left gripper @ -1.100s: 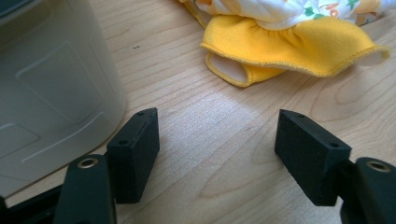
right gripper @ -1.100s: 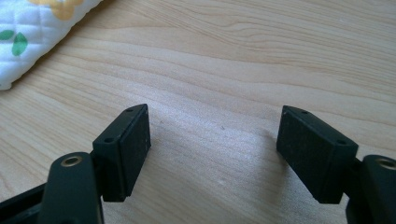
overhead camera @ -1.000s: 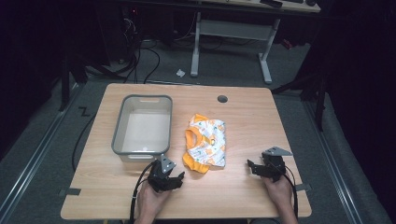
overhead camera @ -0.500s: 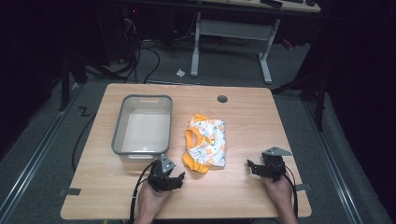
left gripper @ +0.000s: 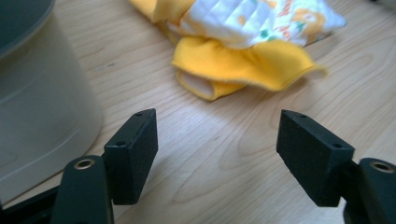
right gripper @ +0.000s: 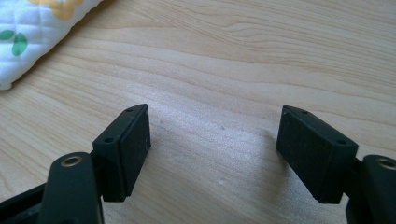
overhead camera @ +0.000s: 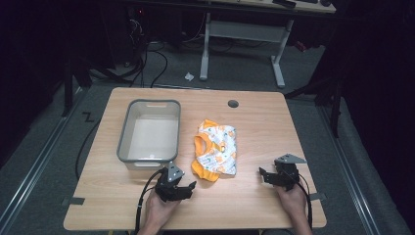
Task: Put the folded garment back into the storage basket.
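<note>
Both tongs gaping, empty: left tongs (overhead camera: 182, 185) just closing a touch. Folded cloth (overhead camera: 216, 152) on worktop (overhead camera: 254, 205) beside bin (overhead camera: 149, 132). Slide in low, pinch yellow hem.

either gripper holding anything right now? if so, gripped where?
Nothing is held. The left gripper and the right gripper both stand open over bare table, with nothing between the jaws. The orange and white cloth lies untouched beside the grey bin.

grey bin (overhead camera: 149, 131), wooden table (overhead camera: 264, 122)
</note>
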Available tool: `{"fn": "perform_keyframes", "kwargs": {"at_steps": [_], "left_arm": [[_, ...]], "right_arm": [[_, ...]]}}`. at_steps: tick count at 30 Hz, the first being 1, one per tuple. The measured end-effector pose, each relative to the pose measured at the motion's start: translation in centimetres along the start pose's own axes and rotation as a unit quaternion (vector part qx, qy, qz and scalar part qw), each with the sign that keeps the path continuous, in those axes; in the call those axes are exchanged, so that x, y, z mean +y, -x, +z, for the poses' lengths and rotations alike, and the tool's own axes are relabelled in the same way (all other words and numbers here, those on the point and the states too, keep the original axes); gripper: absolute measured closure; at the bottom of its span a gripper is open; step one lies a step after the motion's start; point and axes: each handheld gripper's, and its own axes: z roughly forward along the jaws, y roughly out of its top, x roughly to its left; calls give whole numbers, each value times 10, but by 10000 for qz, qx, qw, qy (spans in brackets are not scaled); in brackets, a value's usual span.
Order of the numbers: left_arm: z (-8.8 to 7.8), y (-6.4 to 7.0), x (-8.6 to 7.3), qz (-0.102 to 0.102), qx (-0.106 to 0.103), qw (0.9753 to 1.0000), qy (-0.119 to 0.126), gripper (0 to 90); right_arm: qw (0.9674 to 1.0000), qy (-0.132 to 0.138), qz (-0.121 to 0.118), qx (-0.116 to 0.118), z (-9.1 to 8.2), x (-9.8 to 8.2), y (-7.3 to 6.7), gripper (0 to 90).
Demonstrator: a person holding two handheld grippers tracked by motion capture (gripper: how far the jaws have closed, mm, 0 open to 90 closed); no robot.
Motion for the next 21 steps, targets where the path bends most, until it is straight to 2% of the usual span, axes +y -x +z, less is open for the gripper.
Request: {"fn": "perform_keyframes", "kwargs": {"at_steps": [2,4,5,6,10,16,20,21], "left_arm": [[-2,5,5,-12,-115,9999,48,299],[-3,6,6,-34,-130,9999,60,307],[-4,8,7,-251,-223,9993,173,308],[-4,9,8,-337,-237,9990,191,308],[0,12,10,-496,-247,9982,247,306],[2,19,21,-436,-352,9981,242,300],[3,20,32,-438,-365,9981,226,294],[3,20,34,-491,-391,9978,204,291]], "right_arm": [[10000,0,-1,1,0,0,0,263],[10000,1,0,0,0,0,0,263],[10000,0,1,0,0,0,0,263],[10000,-1,1,1,0,0,0,263],[10000,-1,1,1,0,0,0,263],[10000,0,0,1,0,0,0,263],[10000,0,1,0,0,0,0,263],[10000,-2,6,1,0,0,0,263]]}}
